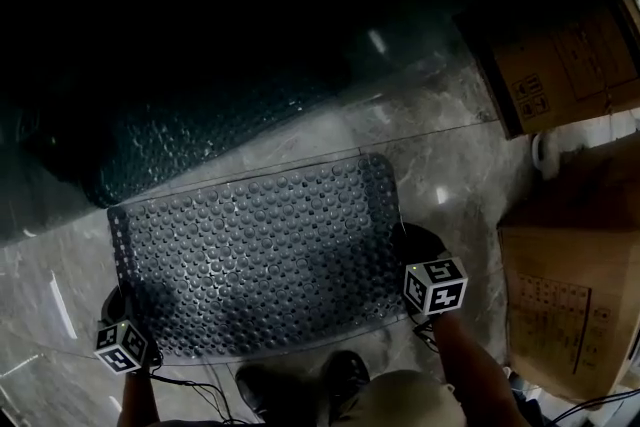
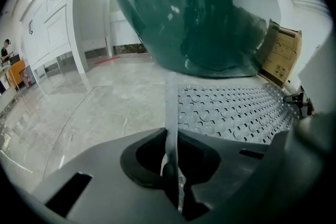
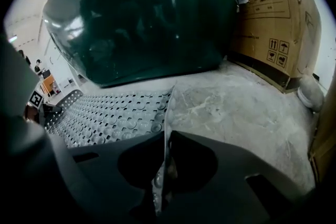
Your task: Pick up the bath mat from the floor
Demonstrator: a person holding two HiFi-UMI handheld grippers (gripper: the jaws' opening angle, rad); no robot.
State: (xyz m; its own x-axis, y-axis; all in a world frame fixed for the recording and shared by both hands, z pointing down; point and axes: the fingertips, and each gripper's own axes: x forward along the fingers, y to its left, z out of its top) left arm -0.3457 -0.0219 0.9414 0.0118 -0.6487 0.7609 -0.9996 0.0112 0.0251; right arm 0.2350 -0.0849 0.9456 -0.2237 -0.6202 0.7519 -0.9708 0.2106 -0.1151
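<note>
The left gripper [image 2: 172, 178] is clamped shut on the near left edge of the translucent, bubble-studded bath mat [image 1: 255, 250], and a thin strip of the mat stands up between its closed jaws. The right gripper [image 3: 161, 181] is pinched just as tight on the mat's near right edge, where the corner is lifted and folded upward at its jaws. Between the two grippers the rest of the mat lies flat on the grey marble floor [image 1: 450, 165], stretching away from both. Beyond the jaws rises a dark glossy curved body [image 3: 147, 18]. On the right gripper's outer side stand cardboard boxes [image 1: 565, 55]. The person's shoes [image 1: 300, 380] are behind both grippers.
</note>
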